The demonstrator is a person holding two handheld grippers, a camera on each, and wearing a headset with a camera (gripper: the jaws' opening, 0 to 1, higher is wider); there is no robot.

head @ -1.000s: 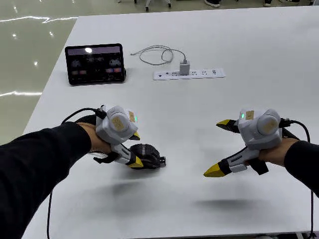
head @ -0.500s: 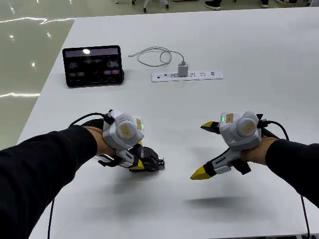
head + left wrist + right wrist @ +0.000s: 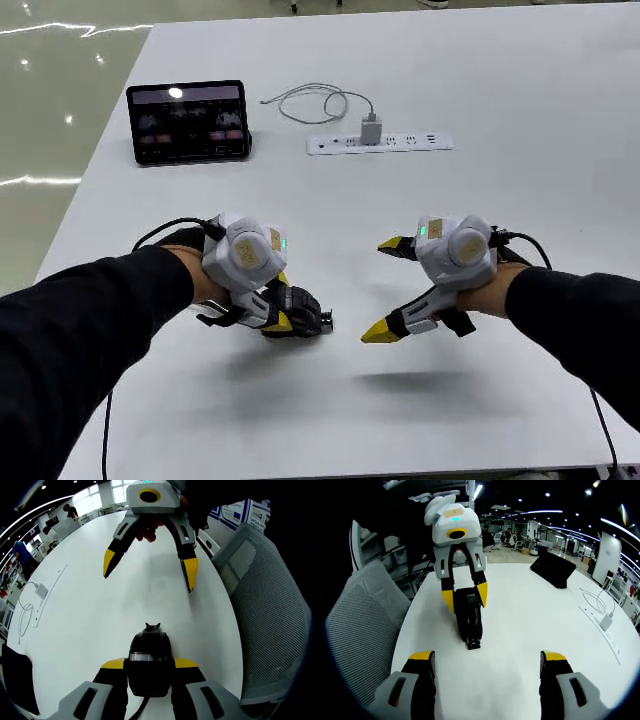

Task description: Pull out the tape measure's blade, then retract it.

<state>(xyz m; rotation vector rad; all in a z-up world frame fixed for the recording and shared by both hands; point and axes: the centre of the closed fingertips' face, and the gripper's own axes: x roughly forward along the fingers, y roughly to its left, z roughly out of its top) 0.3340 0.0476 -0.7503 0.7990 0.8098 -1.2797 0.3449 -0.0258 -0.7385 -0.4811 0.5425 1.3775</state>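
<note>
nothing i can actually read right now. the tablet (image 3: 188, 122) screen is lit, but its rows are too small for me. there's a tan sticker (image 3: 246, 252) on the left gripper (image 3: 282, 303) and another on the right gripper (image 3: 384, 287), print too fine. blue-and-white wall posters (image 3: 250, 512) in the left gripper view, just a blur.

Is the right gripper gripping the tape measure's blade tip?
No, the right gripper has its jaws wide open, short of the tape measure held by the left gripper.
</note>
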